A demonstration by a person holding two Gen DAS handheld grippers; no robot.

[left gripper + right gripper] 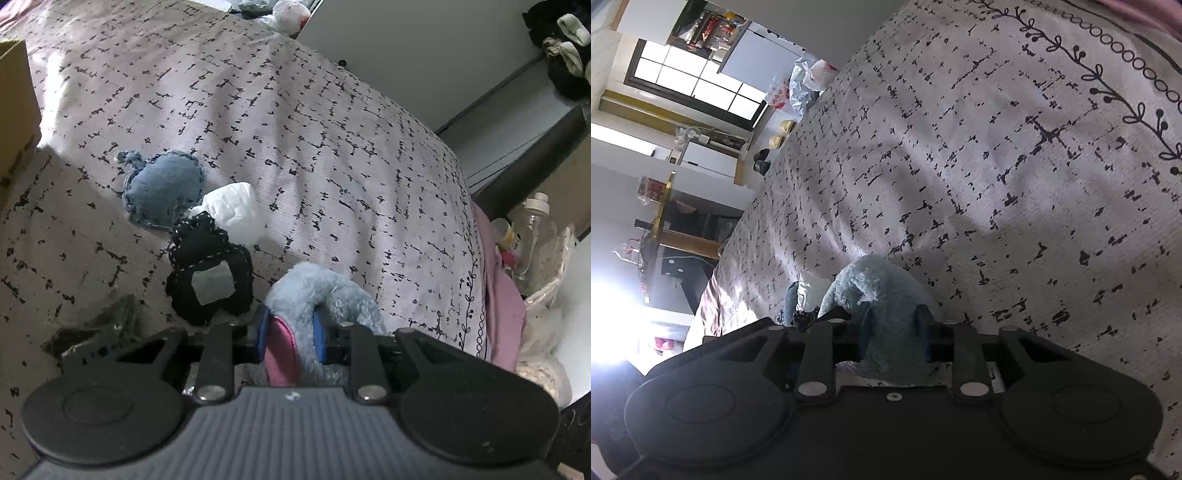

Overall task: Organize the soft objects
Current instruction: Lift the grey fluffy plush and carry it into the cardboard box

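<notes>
Both grippers, left gripper (290, 334) and right gripper (894, 326), clamp the blue plush (325, 291), supporting it two-handed; black pouch (210, 269) lies at ten o'clock.

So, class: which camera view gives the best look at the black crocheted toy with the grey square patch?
The left wrist view. There the black crocheted toy lies in full on the bedspread, between the denim toy and the blue plush. In the right wrist view only a dark sliver peeks out beside the plush.

Window (698, 83) glare, soft shadows, fisheye-bent edges.
</notes>
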